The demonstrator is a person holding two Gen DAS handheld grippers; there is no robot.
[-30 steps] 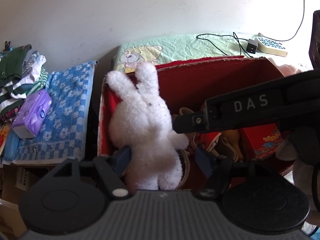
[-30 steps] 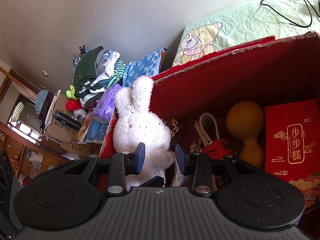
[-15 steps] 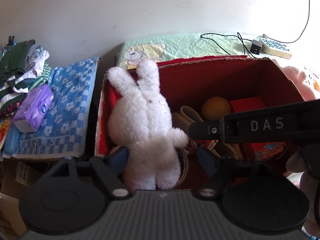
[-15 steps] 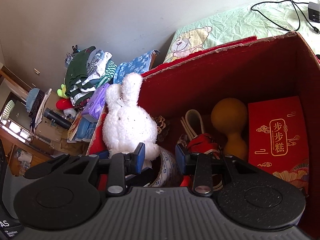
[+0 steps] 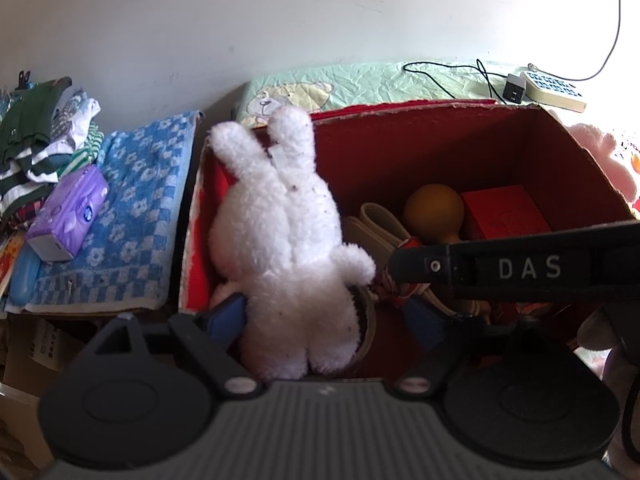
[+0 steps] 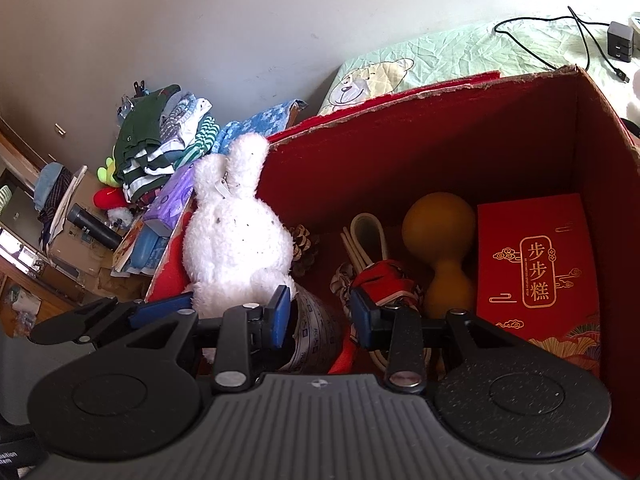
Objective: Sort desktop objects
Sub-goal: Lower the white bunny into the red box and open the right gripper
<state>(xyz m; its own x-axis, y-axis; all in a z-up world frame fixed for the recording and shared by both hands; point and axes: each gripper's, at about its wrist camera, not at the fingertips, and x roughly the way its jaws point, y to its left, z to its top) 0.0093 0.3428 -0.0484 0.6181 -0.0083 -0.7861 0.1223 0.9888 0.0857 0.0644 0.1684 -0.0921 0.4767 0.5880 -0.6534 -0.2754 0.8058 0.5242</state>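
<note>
Cluttered bedroom corner, pale wall behind, big red cardboard box (image 5: 452,152) up front and already filling up nicely: gourd, red gift box, pine cone and straps down inside. White plush bunny (image 5: 280,248) now propped upright in the near-left corner, fluffy, a bit speckled, ears over the rim. Left gripper (image 5: 326,316) just been spreading wide, bunny loose between the jaws. Right gripper (image 6: 320,314) partly open, gripping nothing. Probably more stuff left to sort.

Left gripper (image 5: 328,316) jaws have just been opening and stand wide; right gripper (image 6: 320,316) sits narrow, nothing pinched.
</note>
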